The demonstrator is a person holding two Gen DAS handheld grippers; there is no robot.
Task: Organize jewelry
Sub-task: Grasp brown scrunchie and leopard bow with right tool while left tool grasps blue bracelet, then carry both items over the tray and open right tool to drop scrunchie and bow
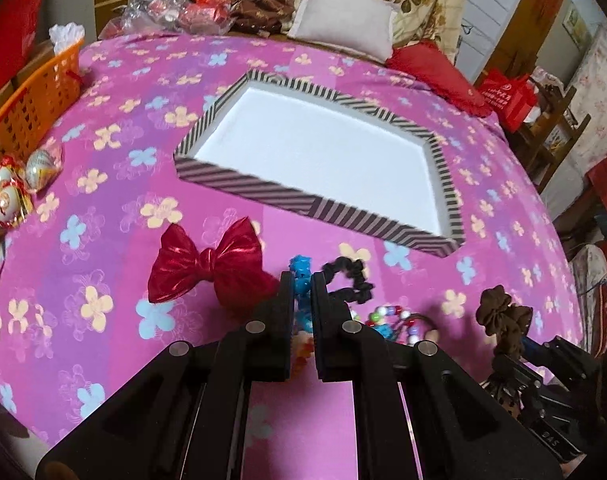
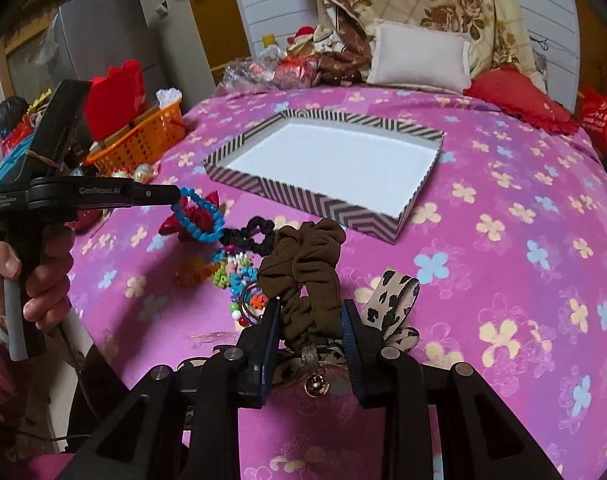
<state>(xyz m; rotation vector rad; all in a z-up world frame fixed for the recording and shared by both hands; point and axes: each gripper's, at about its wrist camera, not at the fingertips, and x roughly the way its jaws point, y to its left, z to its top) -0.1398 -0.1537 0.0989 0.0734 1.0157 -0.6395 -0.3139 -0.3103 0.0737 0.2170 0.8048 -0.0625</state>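
Left gripper (image 1: 302,280) pinches the blue bead bracelet (image 2: 199,216); right gripper (image 2: 311,312) clamps the brown scrunchie (image 2: 303,264), seemingly lifted, near the striped box (image 2: 303,196).

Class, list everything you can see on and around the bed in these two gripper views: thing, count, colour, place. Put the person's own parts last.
striped tray: one, black-and-white rim, white inside, mid-bed.
blue bead bracelet: one, blue, held off the cover in the left gripper.
brown scrunchie: one, brown, between the right gripper's fingers.
black scrunchie: one, black, on the cover.
red bow: one, shiny red, on the cover.
mixed beads: small pile, many colours, on the cover.
leopard ribbon: one, cream and black.
orange basket: one, bed's left edge.
white pillow: one, far end.
left gripper: black.
right gripper: black, blue pads.
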